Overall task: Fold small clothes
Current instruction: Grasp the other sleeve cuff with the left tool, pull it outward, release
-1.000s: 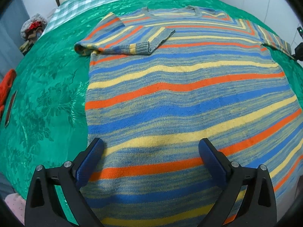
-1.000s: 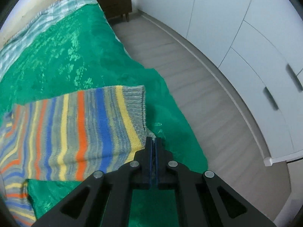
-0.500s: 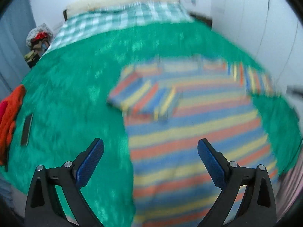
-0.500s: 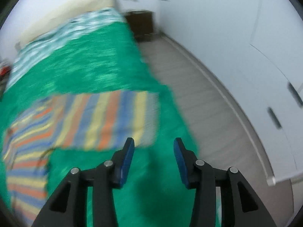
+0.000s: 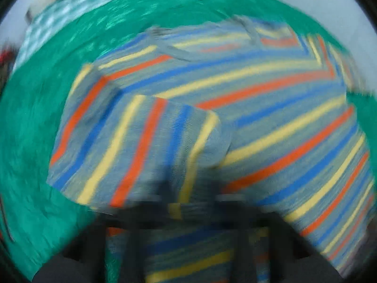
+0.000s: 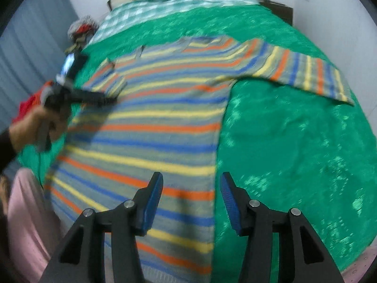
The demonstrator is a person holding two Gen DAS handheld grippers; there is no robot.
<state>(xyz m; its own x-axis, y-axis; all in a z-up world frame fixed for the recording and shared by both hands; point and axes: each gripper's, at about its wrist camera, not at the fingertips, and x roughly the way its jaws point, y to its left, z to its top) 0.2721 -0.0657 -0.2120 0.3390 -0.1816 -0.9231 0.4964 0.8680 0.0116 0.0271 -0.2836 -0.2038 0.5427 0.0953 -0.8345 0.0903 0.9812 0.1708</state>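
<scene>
Green patterned bedspread (image 6: 294, 141) covering the bed; green-and-white checked cloth (image 6: 169, 4) at its head; red fabric (image 6: 26, 106) at left edge; dark nightstand (image 6: 278, 7) beyond.

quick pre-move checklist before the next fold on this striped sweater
1. Right gripper free and open: ok. Jaws apart, nothing between them, above the sweater's right edge near the hem.
2. Left sleeve folded onto the body: ok.
3. Right sleeve folded in: not ok. It lies spread out across the green bedspread.
4. Left gripper state: cannot tell. It sits at the folded sleeve, but both views blur it.
5. Sweater body flat: ok, no big wrinkles seen.
6. Views sharp enough to aim: not ok, left wrist view is heavily motion-blurred.
</scene>
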